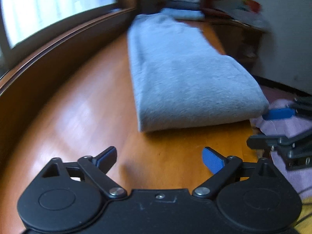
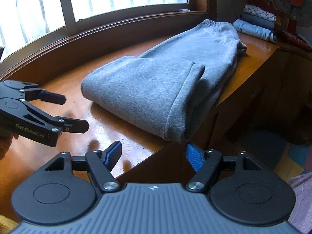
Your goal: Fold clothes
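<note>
The worktop point(image 2: 120, 120) carries the grey sweatpants point(image 2: 156, 89), folded over once, long axis running from the near fold toward the waistband at 1 o'clock. You see a stack of folded clothes point(image 2: 255, 24) beyond it at 2 o'clock. The near fold lies at 12 o'clock from both tools. Your right tool point(image 2: 154, 155) is nearer, just below the hem corner, wide open and empty. Your left tool point(image 1: 159, 157) also stands wide and empty. No containers in view
</note>
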`<state>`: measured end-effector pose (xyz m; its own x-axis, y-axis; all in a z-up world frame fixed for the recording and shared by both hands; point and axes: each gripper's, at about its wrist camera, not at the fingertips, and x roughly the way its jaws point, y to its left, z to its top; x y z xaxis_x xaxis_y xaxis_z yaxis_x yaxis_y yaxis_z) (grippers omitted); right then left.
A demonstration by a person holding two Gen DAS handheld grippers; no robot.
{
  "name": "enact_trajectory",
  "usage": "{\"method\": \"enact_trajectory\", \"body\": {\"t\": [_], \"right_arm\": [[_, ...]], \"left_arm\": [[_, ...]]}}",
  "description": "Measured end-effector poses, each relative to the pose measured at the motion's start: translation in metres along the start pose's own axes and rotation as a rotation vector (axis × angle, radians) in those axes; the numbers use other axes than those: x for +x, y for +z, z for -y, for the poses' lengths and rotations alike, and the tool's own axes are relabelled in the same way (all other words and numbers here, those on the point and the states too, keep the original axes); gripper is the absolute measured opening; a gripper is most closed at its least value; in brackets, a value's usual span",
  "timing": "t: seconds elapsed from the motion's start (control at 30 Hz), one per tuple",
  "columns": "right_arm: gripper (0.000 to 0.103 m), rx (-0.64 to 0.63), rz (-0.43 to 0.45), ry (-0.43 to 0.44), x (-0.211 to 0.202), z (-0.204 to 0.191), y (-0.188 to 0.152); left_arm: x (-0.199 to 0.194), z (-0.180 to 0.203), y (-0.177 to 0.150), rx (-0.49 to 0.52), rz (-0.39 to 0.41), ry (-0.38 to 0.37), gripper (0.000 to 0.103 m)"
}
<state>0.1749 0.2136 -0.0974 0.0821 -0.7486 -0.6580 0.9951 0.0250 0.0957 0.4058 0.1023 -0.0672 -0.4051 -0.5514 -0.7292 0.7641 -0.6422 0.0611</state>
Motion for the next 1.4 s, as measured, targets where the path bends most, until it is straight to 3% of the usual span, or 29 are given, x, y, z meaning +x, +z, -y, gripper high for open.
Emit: {"method": "enact_trajectory", "body": {"t": [0.33, 0.4, 0.47, 0.6, 0.93, 1.2, 1.4], "right_arm": [[0.074, 0.015, 0.089, 0.001, 0.009, 0.008, -0.006], [0.063, -0.018, 0.101, -0.019, 0.014, 0.008, -0.005], [0.053, -0.047, 0.114, -0.027, 0.018, 0.008, -0.005], [0.036, -0.058, 0.128, -0.022, 0.009, 0.012, -0.006], [0.031, -0.018, 0.132, 0.158, -0.070, 0.032, -0.015], [0.031, 0.122, 0.211, 0.254, -0.070, 0.056, 0.018], [0.031, 0.170, 0.288, 0.236, -0.039, 0.084, 0.060]], "left_arm": [[0.026, 0.005, 0.007, 0.195, 0.099, 0.002, 0.084], [0.033, 0.007, 0.012, 0.217, 0.105, -0.026, 0.078], [0.036, 0.009, 0.018, 0.217, 0.090, -0.074, 0.065], [0.032, 0.018, 0.020, 0.234, 0.073, -0.114, 0.064], [-0.049, 0.039, 0.011, 0.113, 0.117, -0.248, 0.064], [-0.050, 0.032, 0.059, 0.030, 0.166, -0.226, 0.067], [-0.005, 0.025, 0.124, 0.046, 0.199, -0.175, 0.069]]}}
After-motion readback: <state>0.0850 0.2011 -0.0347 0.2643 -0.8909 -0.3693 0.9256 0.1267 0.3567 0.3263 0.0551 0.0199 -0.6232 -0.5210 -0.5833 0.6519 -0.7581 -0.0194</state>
